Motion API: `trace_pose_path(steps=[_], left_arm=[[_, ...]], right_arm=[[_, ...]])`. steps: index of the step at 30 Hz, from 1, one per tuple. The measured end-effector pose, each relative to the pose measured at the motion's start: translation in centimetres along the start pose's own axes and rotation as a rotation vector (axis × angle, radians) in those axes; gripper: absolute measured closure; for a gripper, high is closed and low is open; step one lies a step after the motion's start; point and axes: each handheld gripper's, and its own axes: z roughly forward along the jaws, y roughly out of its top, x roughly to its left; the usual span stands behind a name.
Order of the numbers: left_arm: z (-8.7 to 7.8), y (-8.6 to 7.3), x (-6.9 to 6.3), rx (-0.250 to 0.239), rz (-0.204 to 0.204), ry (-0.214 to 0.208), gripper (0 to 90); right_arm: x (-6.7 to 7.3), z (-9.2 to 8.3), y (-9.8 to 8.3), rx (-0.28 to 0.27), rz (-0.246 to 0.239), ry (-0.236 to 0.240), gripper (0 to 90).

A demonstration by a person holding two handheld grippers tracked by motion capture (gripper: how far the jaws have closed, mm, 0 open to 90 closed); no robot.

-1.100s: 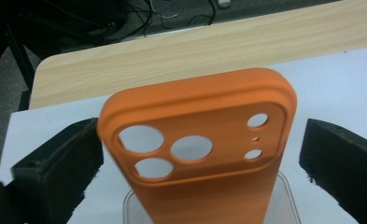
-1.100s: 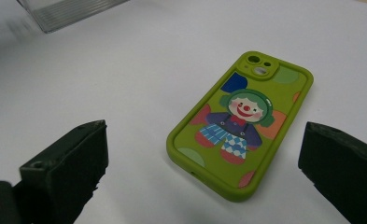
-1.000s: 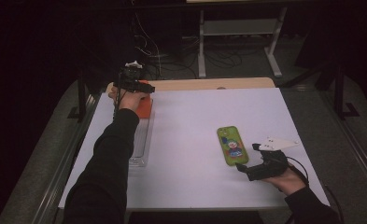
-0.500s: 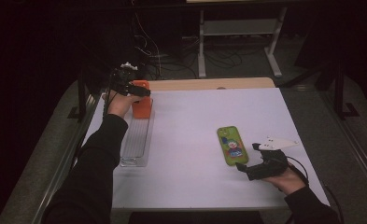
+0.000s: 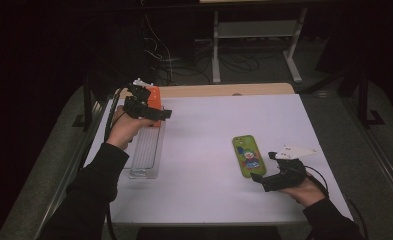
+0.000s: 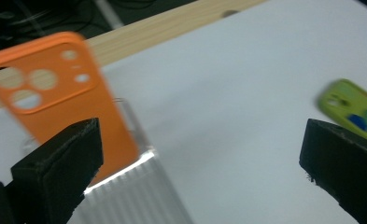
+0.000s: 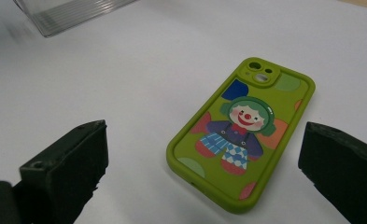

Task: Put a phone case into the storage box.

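An orange phone case (image 5: 154, 94) (image 6: 69, 102) stands tilted at the far end of a clear ribbed tray (image 5: 146, 150) (image 6: 139, 196). My left gripper (image 5: 156, 113) (image 6: 195, 177) is open just in front of it, and its left jaw overlaps the case's lower part in the left gripper view. A green phone case with a clown picture (image 5: 246, 156) (image 7: 242, 135) (image 6: 354, 107) lies flat on the white table (image 5: 204, 130). My right gripper (image 5: 265, 169) (image 7: 200, 177) is open right beside its near end, jaws wide apart with nothing between them.
A wooden strip (image 5: 224, 90) runs along the table's far edge. Beyond it are a metal stand (image 5: 254, 30) and cables on the dark floor (image 5: 169, 65). Bare white table lies between the tray and the green case.
My left hand and gripper have drawn back from over the tray's far end toward the person, so the orange case now shows beyond the gripper. The right gripper has not moved.
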Motion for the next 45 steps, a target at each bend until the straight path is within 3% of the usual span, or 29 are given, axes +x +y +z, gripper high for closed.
trace_pose_path(steps=[6,12,18,23,26,28,33,36,42,45], left_arm=[[0.0,-0.8,-2.6,-0.018,0.062,-0.086,0.0],[0.3,-2.0,-5.0,-0.043,0.097,-0.159,0.0],[1.0,-4.1,-7.4,-0.054,0.14,-0.212,0.0],[1.8,-6.2,-9.0,-0.03,0.189,-0.25,0.0],[2.2,-7.3,-9.6,-0.027,0.187,-0.275,0.0],[2.3,-7.9,-9.6,-0.028,0.21,-0.281,0.0],[3.1,-10.0,-10.3,-0.034,0.185,-0.326,0.0],[3.4,-10.9,-10.7,-0.038,0.209,-0.326,0.0],[3.8,-11.4,-11.0,-0.04,0.21,-0.336,0.0],[4.1,-11.5,-11.0,-0.032,0.219,-0.331,0.0]], right_arm=[[0.0,0.2,0.2,0.004,0.005,0.005,0.8],[-0.1,0.0,0.2,-0.007,-0.001,-0.001,0.9],[0.0,0.1,0.1,0.009,-0.004,-0.008,0.9],[0.1,0.3,0.2,0.023,0.002,-0.024,0.8],[0.1,0.3,0.3,0.023,0.006,-0.032,0.8],[0.1,0.3,0.4,0.017,0.012,-0.034,0.8],[0.2,0.6,0.5,0.028,0.03,-0.028,0.8],[0.4,0.7,0.7,0.039,0.051,-0.025,0.9],[1.0,1.3,1.4,0.072,0.061,-0.034,1.4],[1.4,1.8,1.7,0.086,0.069,-0.019,8.3]])
